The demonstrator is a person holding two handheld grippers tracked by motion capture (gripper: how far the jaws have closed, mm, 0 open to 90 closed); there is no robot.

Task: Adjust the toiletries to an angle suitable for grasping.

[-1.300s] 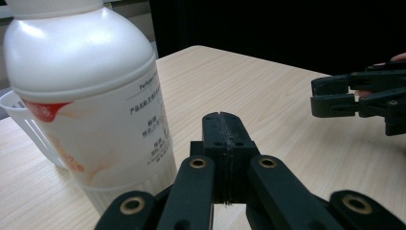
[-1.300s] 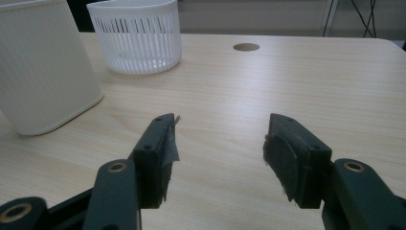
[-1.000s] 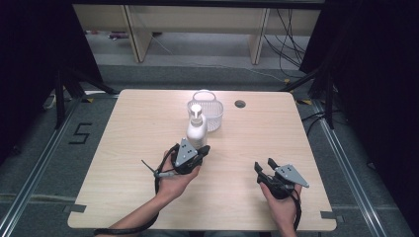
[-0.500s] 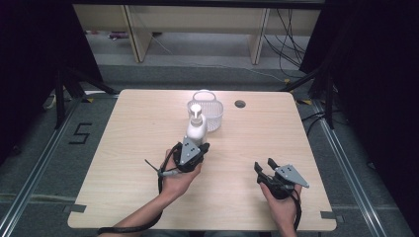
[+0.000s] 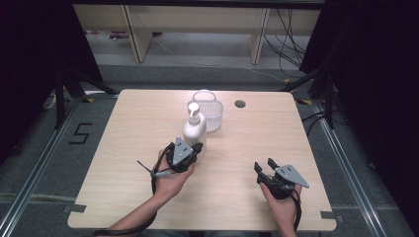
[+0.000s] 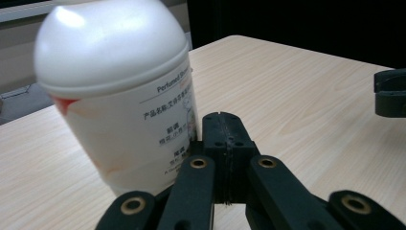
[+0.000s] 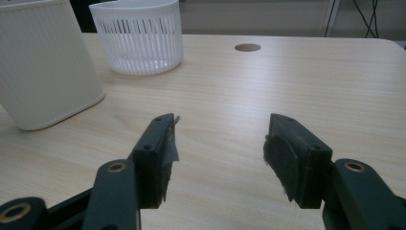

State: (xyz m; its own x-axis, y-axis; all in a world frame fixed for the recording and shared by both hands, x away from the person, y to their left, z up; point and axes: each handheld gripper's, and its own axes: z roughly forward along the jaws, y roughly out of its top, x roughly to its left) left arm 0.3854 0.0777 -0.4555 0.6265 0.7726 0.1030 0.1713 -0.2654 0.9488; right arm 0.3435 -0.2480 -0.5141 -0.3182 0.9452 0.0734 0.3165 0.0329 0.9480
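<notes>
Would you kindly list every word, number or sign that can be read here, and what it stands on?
"Perfumed Sh…", cut off at the edge: on the bottle label.
Chinese lines below it on the label: too small and blurred to read.
"5": marked on the floor left of the table.

Looks like a lab/recording studio: bare wooden table [image 5: 148,128] w/ cable hole [image 5: 240,104], black curtains [image 5: 375,74] both sides, loose cables [image 5: 291,34] on grey floor, tape marks [image 5: 79,133], tripod legs [image 5: 64,89].
</notes>
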